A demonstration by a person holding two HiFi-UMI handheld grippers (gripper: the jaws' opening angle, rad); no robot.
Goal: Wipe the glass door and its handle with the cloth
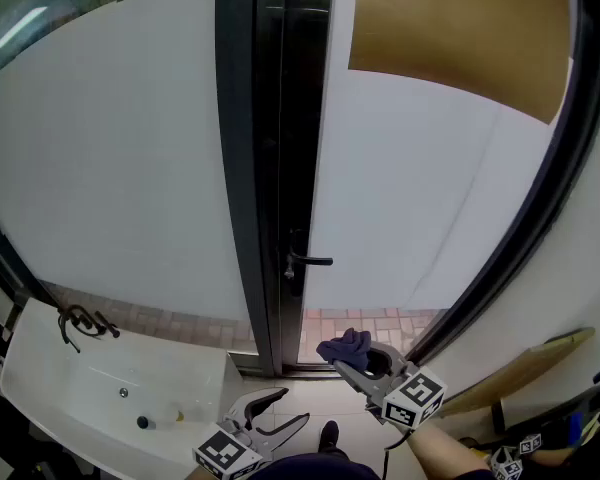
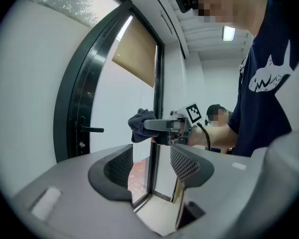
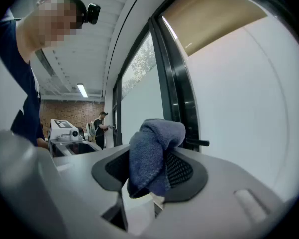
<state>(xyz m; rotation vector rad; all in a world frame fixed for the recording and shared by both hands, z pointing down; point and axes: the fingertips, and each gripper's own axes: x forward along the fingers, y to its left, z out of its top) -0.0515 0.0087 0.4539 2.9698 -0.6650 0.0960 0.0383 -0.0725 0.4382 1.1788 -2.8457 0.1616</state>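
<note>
- The right claw [image 1: 365, 360] is closed on the dark blue cloth [image 1: 342, 345], which is bunched between its jaws and sticks out above them.
- The left claw [image 1: 285, 410] is wide open and holds nothing, low beside the right one.
- The glass door [image 1: 420, 188] stands in front; its black handle [image 1: 308, 261] is above the cloth, apart from it.

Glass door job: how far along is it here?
Done: the cloth is picked up, clamped in the right gripper. In hand: it is held low near the glass door, apparently not touching. To do: wiping the glass and the handle. The left gripper is open, empty.
</note>
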